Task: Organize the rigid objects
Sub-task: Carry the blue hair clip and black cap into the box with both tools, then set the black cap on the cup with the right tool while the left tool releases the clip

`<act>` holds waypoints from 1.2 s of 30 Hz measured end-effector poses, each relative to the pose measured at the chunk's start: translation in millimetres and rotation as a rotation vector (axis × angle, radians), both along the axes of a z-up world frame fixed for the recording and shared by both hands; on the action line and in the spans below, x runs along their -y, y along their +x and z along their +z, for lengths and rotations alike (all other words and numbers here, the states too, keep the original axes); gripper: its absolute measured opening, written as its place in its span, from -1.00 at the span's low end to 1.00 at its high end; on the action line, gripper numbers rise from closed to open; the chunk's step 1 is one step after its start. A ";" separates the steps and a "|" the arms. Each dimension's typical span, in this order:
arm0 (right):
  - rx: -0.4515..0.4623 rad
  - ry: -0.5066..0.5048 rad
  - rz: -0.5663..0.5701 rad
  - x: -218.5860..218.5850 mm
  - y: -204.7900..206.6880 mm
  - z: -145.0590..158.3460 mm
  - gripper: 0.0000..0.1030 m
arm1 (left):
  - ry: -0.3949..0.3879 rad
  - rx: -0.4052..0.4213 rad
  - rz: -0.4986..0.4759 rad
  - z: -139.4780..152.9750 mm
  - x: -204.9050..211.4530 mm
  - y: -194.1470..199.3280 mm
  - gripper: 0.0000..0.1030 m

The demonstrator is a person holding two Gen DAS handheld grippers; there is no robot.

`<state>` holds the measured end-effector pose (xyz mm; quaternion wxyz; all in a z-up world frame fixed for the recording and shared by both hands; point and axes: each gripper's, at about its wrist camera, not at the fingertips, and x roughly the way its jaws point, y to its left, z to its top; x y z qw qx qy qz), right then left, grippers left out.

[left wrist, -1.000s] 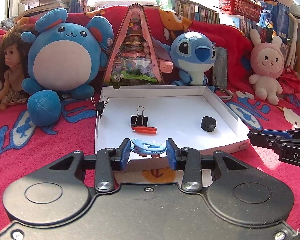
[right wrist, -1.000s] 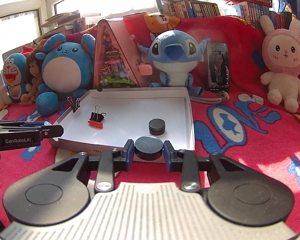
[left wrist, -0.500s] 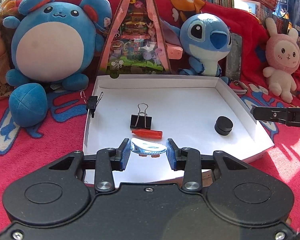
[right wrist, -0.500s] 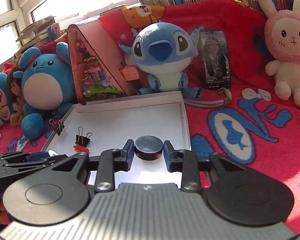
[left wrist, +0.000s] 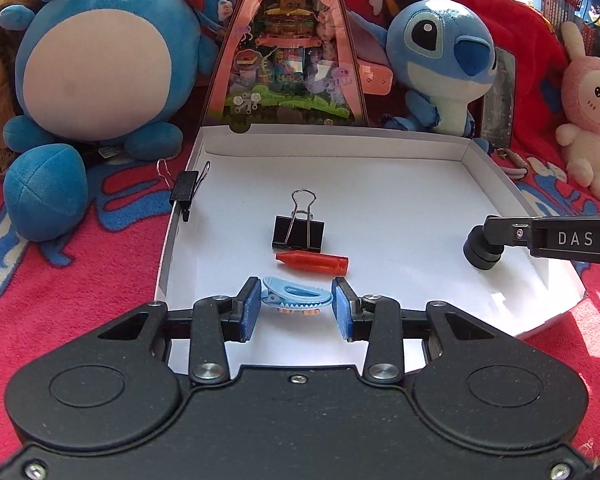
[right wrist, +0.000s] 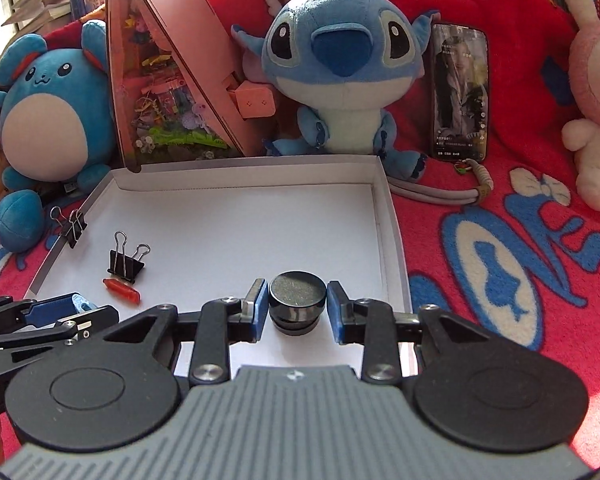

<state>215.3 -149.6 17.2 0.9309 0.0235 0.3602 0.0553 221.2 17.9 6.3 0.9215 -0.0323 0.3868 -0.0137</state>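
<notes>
My left gripper is shut on a light blue toothed clip and hangs low over the near part of the white tray. Just beyond it lie a red cap and a black binder clip. A second binder clip grips the tray's left rim. My right gripper is shut on a black disc near the tray's right wall. This disc sits directly over a second black disc; whether they touch I cannot tell. The left wrist view shows the right gripper reaching in from the right.
Plush toys line the back: a round blue one, a blue alien and a pink rabbit. A pink triangular display box stands behind the tray, with a phone propped at the right. A red patterned blanket surrounds the tray.
Both grippers moved forward over the tray with their loads. The right one carried its disc over the disc lying in the tray. The left one came down near the red cap.
</notes>
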 end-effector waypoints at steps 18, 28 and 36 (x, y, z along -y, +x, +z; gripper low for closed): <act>-0.006 -0.035 0.009 -8.4 4.8 -5.0 -0.30 | 0.016 0.022 0.016 -3.6 2.2 8.1 -0.29; 0.007 -0.051 0.015 -9.7 6.6 -5.8 -0.06 | 0.018 0.031 0.028 -4.4 2.2 10.1 -0.29; -0.014 -0.057 0.007 -9.4 8.5 -9.8 -0.05 | 0.011 0.035 0.035 -4.5 1.4 11.2 -0.28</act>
